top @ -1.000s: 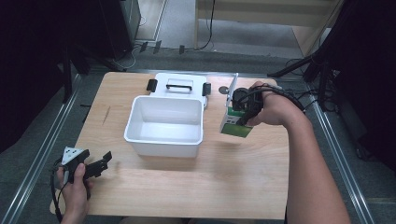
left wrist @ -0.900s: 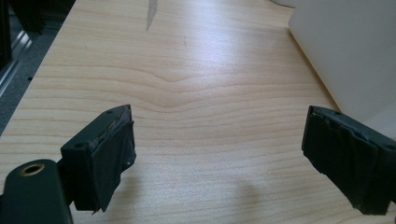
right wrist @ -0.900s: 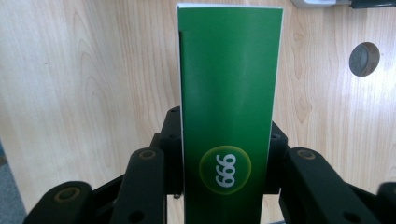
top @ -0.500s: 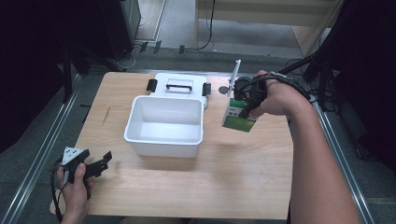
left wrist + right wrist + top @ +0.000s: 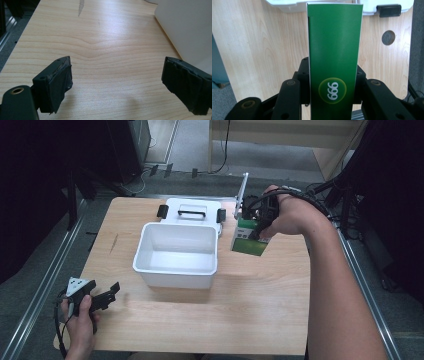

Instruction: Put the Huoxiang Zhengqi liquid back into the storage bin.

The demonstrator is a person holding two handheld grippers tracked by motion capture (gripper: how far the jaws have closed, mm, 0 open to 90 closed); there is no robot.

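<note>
Lifted higher since before, the green box point(image 5: 248, 238) is hanging right of centre, clamped by the right gripper point(image 5: 255, 227). Lower left, the left gripper point(image 5: 102, 297) is resting with jaws apart beside the white bin point(image 5: 176, 270).

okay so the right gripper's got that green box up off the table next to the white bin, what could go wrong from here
1. The green box is pinched by the right gripper near one end, so it might tilt or slip out.
2. It hangs close to the white bin, whose rim it could clip on the way in.
3. The bin's lid lies right behind; a wide swing could knock it.
</note>
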